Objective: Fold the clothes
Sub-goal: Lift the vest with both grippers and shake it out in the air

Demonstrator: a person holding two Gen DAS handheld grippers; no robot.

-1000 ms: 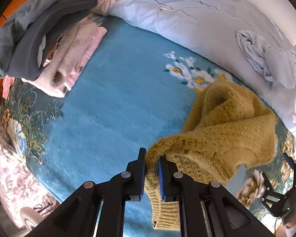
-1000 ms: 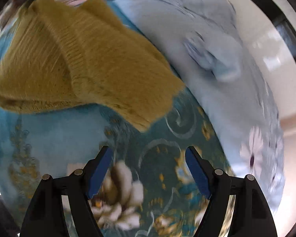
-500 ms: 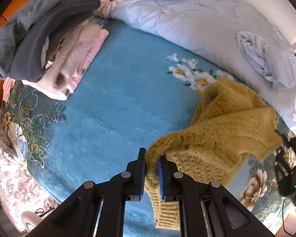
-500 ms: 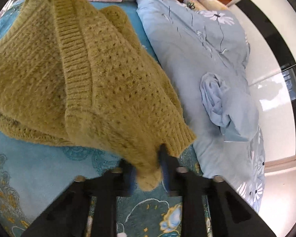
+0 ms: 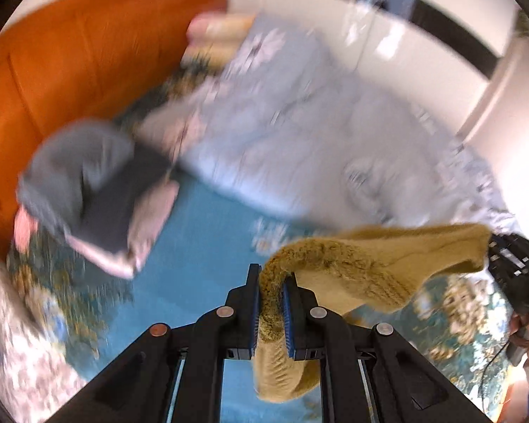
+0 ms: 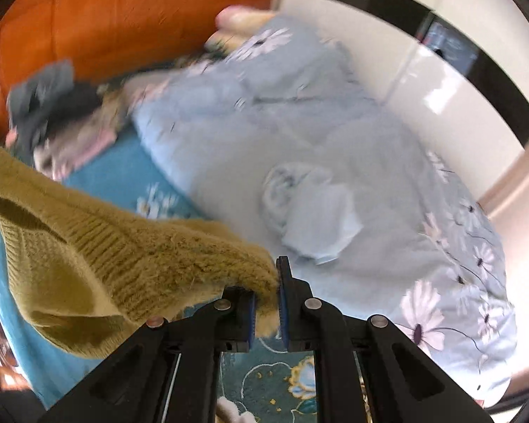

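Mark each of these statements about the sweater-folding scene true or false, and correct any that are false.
1. Both grippers are shut on the mustard knit sweater. True: the left gripper and the right gripper each pinch it.
2. The sweater lies flat on the blue blanket. False: it hangs stretched between the grippers.
3. A stack of folded clothes sits near the orange headboard. True.
4. The pale floral duvet is bare. False: a crumpled light blue garment lies on it.

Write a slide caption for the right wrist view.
Right gripper shut on a corner of the mustard knit sweater, lifted above the blue floral bedspread.
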